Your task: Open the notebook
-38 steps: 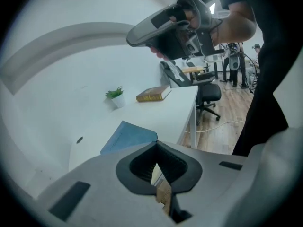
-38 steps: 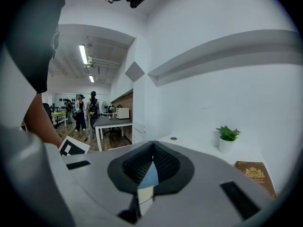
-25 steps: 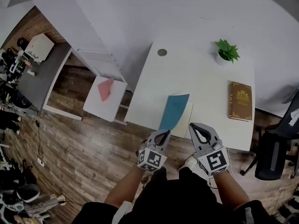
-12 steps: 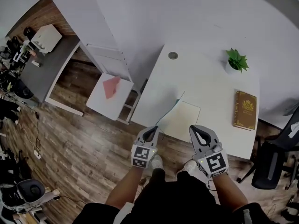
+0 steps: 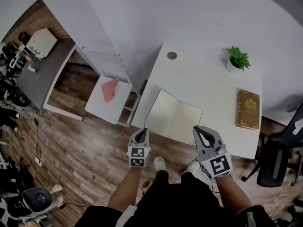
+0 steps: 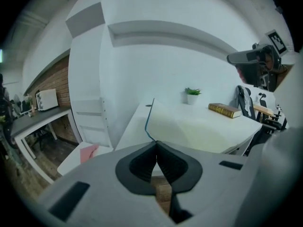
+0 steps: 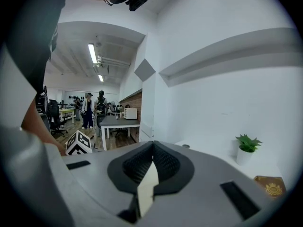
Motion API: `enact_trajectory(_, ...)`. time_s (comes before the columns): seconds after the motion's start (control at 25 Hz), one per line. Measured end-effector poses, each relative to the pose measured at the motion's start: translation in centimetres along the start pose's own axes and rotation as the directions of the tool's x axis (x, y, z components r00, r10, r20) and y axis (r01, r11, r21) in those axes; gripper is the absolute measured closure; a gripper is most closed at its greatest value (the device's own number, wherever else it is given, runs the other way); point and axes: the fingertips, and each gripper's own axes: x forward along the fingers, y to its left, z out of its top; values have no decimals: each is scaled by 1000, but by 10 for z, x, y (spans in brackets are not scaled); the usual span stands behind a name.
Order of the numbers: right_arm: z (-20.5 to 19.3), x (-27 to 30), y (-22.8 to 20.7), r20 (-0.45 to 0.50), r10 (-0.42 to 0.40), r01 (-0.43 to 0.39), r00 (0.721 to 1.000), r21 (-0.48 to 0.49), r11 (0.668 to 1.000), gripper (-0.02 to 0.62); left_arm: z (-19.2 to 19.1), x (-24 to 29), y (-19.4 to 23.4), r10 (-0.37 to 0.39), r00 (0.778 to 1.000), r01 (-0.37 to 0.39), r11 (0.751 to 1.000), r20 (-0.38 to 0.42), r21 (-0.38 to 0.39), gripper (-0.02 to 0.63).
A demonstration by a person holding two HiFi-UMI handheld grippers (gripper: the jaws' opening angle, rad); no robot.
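The notebook (image 5: 173, 117) lies spread open near the front edge of the white table (image 5: 208, 79), both cream pages showing. My left gripper (image 5: 142, 132) is at its front-left corner, off the table's edge, shut on the corner of the teal cover. In the left gripper view the cover (image 6: 149, 119) runs up out of the closed tips of the left gripper (image 6: 156, 143), still slightly raised. My right gripper (image 5: 199, 130) hovers at the front edge just right of the notebook. In its own view the right gripper (image 7: 152, 144) is shut with nothing in it.
A brown hardback book (image 5: 248, 109) lies at the table's right side and a small potted plant (image 5: 236, 58) stands at the back right. A low white side table (image 5: 97, 108) with pink paper sits to the left. A black chair (image 5: 279, 160) stands at the right.
The teal cover swung from half-raised over to the left and now lies nearly flat, exposing both pages. My left gripper moved left and down with it. The right gripper stayed put.
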Motion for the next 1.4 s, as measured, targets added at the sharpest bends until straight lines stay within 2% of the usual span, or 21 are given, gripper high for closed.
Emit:
enact_trajectory(0.16, -5, 2, -3, -17, -16, 17, 1000, 23, 1000, 601, -20, 8, 7, 35, 997, -33, 999, -75, 23, 601)
enact_trajectory(0.4, -9, 3, -6, -24, -27, 28, 999, 29, 999, 601, -54, 22, 16, 80, 978, -71, 996, -190, 55, 601)
enact_trajectory(0.6, -5, 1, -8, -9, -21, 21, 1000, 2, 1000, 601, -66, 19, 19, 100, 972, -96, 995, -215, 32, 600)
enact_trajectory(0.88, -5, -7, -11, -4, -28, 28, 1000, 28, 999, 601, -46, -2, -1, 78, 987, -72, 996, -138, 47, 600)
enact_trajectory(1.12, -5, -18, -18, 5, -42, 41, 999, 34, 999, 601, 5, -15, -28, 14, 1000, -14, 999, -6, 37, 600)
enact_trajectory(1.4, -4, -34, -28, 17, -63, 62, 998, 34, 997, 601, 72, -23, -70, -92, 986, 79, 992, 138, 98, 601)
